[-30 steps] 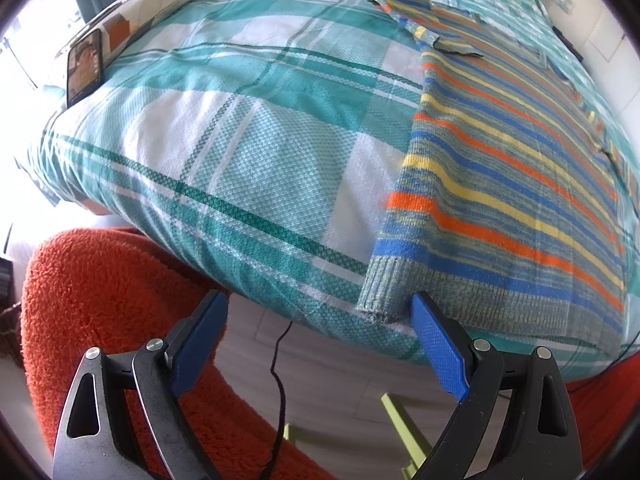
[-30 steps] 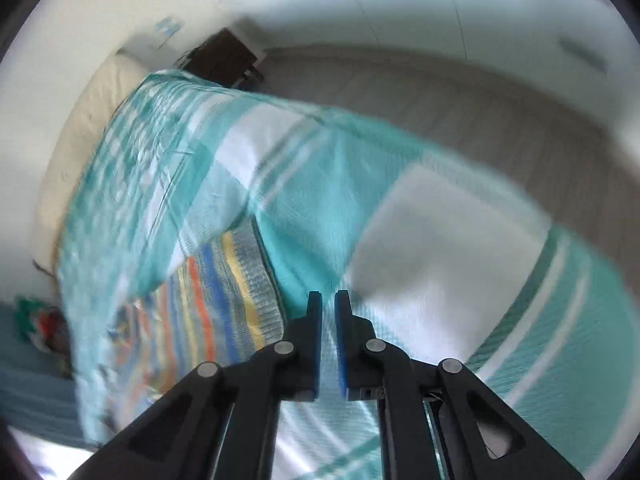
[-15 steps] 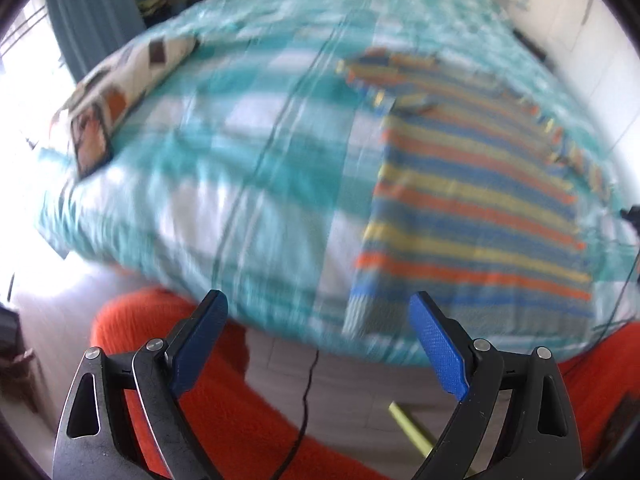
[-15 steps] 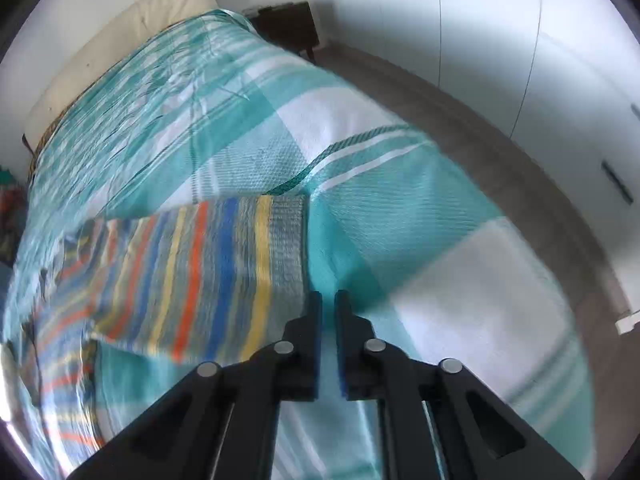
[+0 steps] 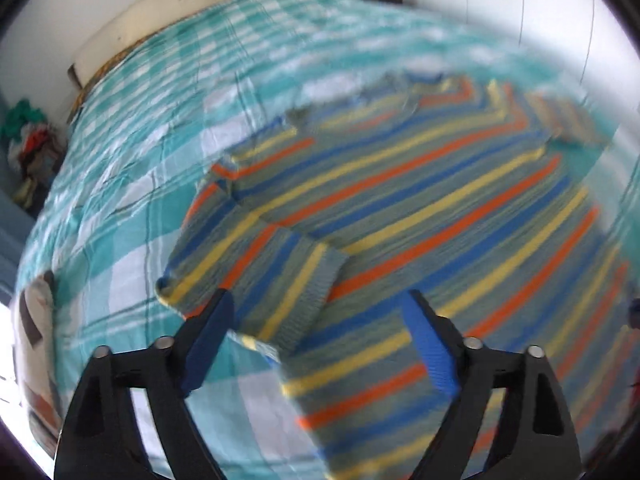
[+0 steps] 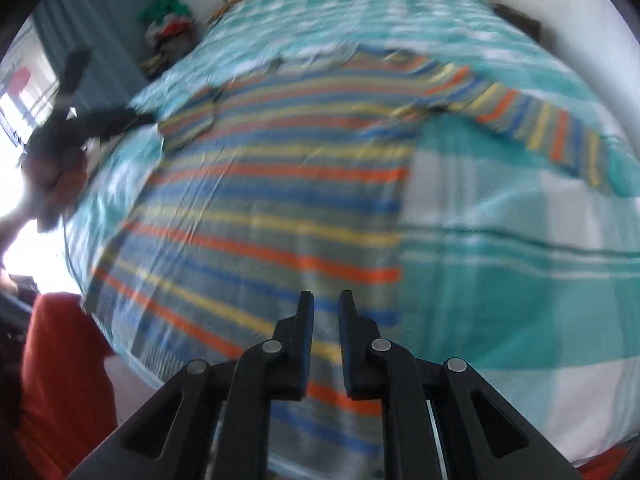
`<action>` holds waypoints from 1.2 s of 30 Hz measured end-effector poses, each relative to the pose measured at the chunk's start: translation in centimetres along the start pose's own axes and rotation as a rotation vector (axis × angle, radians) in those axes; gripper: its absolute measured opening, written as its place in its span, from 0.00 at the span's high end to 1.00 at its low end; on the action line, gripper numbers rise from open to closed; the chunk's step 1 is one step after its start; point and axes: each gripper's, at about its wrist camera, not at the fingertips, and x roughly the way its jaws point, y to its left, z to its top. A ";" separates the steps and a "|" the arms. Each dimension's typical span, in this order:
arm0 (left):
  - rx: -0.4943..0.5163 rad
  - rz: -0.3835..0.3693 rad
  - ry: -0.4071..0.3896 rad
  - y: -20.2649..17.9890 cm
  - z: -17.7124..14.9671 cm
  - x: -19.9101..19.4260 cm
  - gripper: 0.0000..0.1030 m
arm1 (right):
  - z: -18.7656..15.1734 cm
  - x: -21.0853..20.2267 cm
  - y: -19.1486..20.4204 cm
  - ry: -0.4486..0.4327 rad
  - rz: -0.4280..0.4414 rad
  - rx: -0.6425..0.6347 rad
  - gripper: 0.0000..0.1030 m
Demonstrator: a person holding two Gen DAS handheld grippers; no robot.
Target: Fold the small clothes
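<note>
A striped sweater [image 5: 420, 208] in grey, blue, yellow and orange lies flat on a teal plaid bedspread [image 5: 168, 128]. Its left sleeve [image 5: 260, 280] is folded in across the body. My left gripper [image 5: 320, 332] is open and empty, hovering over that sleeve's cuff. In the right wrist view the sweater [image 6: 272, 200] fills the middle, with its right sleeve [image 6: 540, 128] stretched out to the right. My right gripper [image 6: 325, 312] is shut and empty above the sweater's lower hem. The left gripper and a hand [image 6: 72, 136] show blurred at the far left.
An orange fuzzy rug [image 6: 60, 380] lies on the floor by the bed's near edge. A patterned pillow [image 5: 32, 320] sits at the bed's left side. A pile of clothes [image 6: 168, 24] stands beyond the bed by the wall. Both views are motion-blurred.
My left gripper has swung from the bed's edge up over the sweater, near the folded left sleeve. My right gripper has swung round to face the sweater's body from the hem.
</note>
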 end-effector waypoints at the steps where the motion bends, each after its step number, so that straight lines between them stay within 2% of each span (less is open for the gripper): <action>1: 0.023 0.003 0.042 0.1 -0.2 1.8 0.25 | -0.6 1.2 0.6 0.027 -0.002 -0.011 0.87; 3: 0.054 -0.007 0.103 0.2 -1.0 4.3 0.37 | -1.8 2.8 1.3 0.060 -0.014 -0.035 0.87; 4: 0.057 -0.031 0.097 0.4 -1.4 4.9 0.37 | -2.1 2.9 1.2 0.057 -0.025 -0.044 0.87; 5: 0.040 -0.056 0.087 0.8 -1.5 4.9 0.41 | -2.1 2.9 1.1 0.052 -0.026 -0.050 0.87; 7: -0.056 -0.107 0.102 2.3 -1.4 4.7 0.83 | -2.0 2.9 0.5 0.054 -0.014 -0.038 0.87; 8: -0.114 -0.121 0.103 3.5 -1.3 4.2 0.97 | -2.0 3.0 0.1 0.053 -0.007 -0.022 0.87; 9: -0.173 -0.137 0.081 4.7 -1.1 3.5 0.97 | -2.2 3.0 -0.4 0.052 0.007 -0.003 0.87; 11: -0.359 -0.138 -0.010 8.9 -1.0 0.6 0.98 | -2.3 2.9 -0.7 0.050 0.014 0.003 0.87; 12: -0.477 -0.147 -0.053 11.7 -1.5 -0.9 0.98 | -2.3 2.8 -0.5 0.048 0.010 -0.006 0.87; 13: -0.636 -0.146 -0.095 15.3 -2.5 -2.4 0.98 | -2.3 2.7 -0.5 0.047 0.003 -0.021 0.87; 15: -0.902 -0.118 -0.116 21.2 -5.9 -3.6 0.98 | -2.5 2.8 -0.3 0.040 -0.010 -0.044 0.87; 16: -0.982 -0.076 -0.096 23.3 -7.5 -3.6 0.98 | -2.5 2.8 -0.3 0.038 -0.012 -0.045 0.87; 18: -1.022 0.030 -0.029 25.5 -9.9 -3.0 0.98 | -2.4 3.0 -0.3 0.034 -0.004 -0.035 0.87; 19: -1.033 0.055 0.005 26.2 -11.1 -2.7 0.98 | -2.5 2.9 -0.3 0.033 0.001 -0.028 0.87; 21: -1.061 0.026 0.018 26.6 -12.8 -2.8 0.98 | -2.5 2.9 -0.5 0.031 0.006 -0.021 0.87; 24: -1.097 -0.025 -0.032 26.5 -13.7 -4.0 0.98 | -2.4 3.0 -0.3 0.028 -0.004 -0.033 0.87; 26: -1.115 -0.024 -0.044 26.8 -14.0 -4.1 0.99 | -2.4 2.9 -0.2 0.025 -0.013 -0.043 0.87; 27: -1.123 -0.017 -0.032 26.8 -14.2 -3.8 0.99 | -2.4 3.0 -0.1 0.023 -0.016 -0.046 0.87; 31: -1.138 0.043 0.128 27.3 -16.0 1.1 0.99 | -2.3 3.1 -0.2 0.020 -0.012 -0.035 0.87; 33: -1.165 0.042 0.150 27.2 -16.9 2.4 0.99 | -2.3 3.1 -0.2 0.020 -0.014 -0.035 0.87; 36: -1.194 0.039 0.136 27.0 -17.4 2.8 0.96 | -2.2 3.3 -0.2 0.020 -0.016 -0.037 0.87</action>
